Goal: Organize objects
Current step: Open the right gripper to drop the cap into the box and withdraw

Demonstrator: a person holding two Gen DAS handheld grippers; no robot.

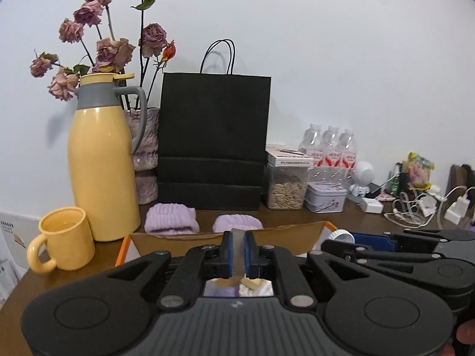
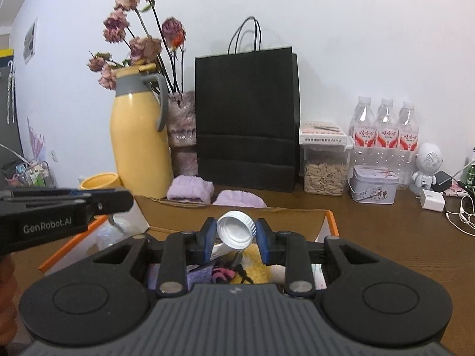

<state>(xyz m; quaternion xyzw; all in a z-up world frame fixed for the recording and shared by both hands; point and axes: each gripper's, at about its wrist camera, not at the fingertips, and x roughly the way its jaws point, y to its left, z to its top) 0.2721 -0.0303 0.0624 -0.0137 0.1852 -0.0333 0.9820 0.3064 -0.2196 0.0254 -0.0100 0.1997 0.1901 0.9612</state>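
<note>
At lower centre, a white ribbed-cap tube (image 2: 234,233) is clenched by the right gripper (image 2: 235,233); the left gripper (image 1: 238,255) pinches a thin translucent strip (image 1: 237,252), which could slip out over the open cardboard box (image 2: 323,222).

Plain white wall (image 1: 326,44) behind brown wood tabletop (image 2: 386,237), w/ a dark door (image 2: 12,112) at far left.

The right gripper (image 2: 236,233) has its jaws closed on the white ribbed cap (image 2: 236,231) of a white tube, whose body slants down below the jaws. Under them sits an open cardboard box (image 2: 237,209) holding mixed small items. Left of the jaws, the left gripper (image 2: 118,201) reaches in over the box. Beyond the jaws on the table (image 2: 386,237) lie two lilac cloth pieces (image 2: 190,190), then a black paper bag (image 2: 246,118) and a yellow thermos (image 2: 139,136).
</note>
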